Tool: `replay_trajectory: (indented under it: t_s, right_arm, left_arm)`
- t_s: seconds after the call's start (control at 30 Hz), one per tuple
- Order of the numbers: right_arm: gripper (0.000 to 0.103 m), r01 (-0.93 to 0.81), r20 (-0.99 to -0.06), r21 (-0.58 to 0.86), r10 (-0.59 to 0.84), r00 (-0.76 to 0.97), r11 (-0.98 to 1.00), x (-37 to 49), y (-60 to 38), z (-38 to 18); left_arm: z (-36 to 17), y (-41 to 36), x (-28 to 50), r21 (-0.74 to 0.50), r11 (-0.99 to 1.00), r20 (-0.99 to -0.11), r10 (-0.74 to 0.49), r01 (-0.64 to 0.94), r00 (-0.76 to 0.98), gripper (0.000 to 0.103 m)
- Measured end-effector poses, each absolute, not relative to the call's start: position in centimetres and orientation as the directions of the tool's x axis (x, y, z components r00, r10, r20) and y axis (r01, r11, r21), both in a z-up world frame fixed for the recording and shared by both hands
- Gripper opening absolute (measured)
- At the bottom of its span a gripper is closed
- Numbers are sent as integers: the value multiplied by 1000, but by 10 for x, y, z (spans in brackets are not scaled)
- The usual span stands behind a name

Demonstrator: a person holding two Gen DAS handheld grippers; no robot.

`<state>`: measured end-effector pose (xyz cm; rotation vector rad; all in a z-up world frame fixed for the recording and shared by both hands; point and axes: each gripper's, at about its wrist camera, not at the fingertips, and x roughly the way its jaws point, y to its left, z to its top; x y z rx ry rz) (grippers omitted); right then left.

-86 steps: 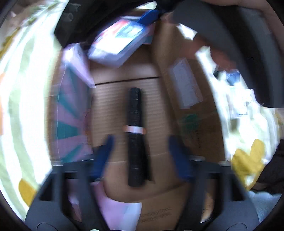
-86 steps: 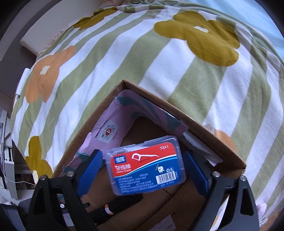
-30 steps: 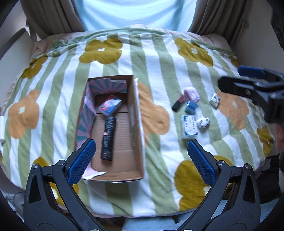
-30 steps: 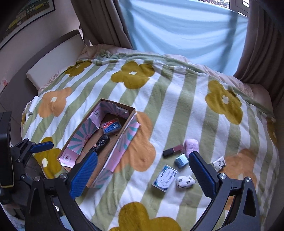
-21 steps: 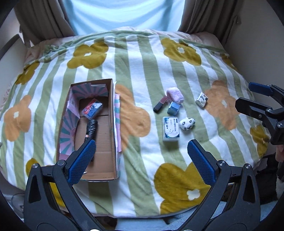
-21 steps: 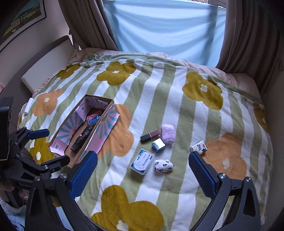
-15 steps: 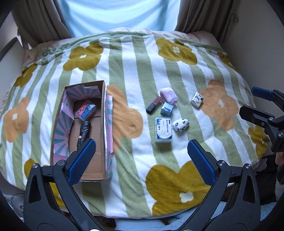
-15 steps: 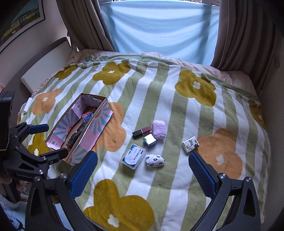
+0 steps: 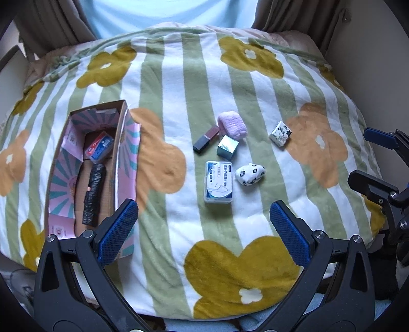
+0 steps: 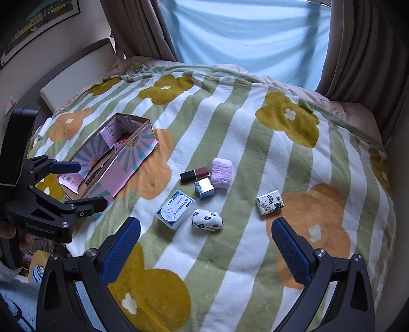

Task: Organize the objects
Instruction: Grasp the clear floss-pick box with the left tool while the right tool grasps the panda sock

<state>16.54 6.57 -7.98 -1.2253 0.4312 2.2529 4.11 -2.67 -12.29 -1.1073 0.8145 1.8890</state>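
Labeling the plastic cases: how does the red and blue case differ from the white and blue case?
The red and blue case lies inside the cardboard box, next to a black roll; the white and blue case lies out on the blanket. The first has a red and blue label, the second white with blue print. The first looks smaller here, though it lies farther off. Both are flat, rectangular and label-up.

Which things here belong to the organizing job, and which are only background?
Job: cardboard box, floss case, black roll, white case, lipstick, silver cube, pink pad, spotted pouch, tissue pack.
Background: blanket, curtains, framed picture.
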Motion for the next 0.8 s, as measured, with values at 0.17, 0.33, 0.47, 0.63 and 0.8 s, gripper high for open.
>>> replay_trajectory:
  t_s: [0.17,0.33,0.47,0.63,0.8]
  right_arm:
    - [102,-534,-860,20,258,-440,-845,161,86,-119]
    - [102,-464,-883,11,210,-420,-886,151,107,-170]
    - [101,-410,-907,21,155,-391,-912,139,121,-217]
    - [98,-331,-925,15,113,-363,-943,122,124,-259]
    - [96,-274,-930,30,74,-361,-961,109,125,-280]
  left_arm:
    - [-166,1,33,124,-476,-924,264,-871,-276,103]
    - [-214,29,17,122,-462,-943,224,-879,-248,103]
    - [-253,45,1,120,-463,-955,187,-878,-229,100]
    - [-292,54,-19,108,-482,-968,149,-870,-203,97]
    - [-317,57,-20,114,-454,-975,120,-884,-187,96]
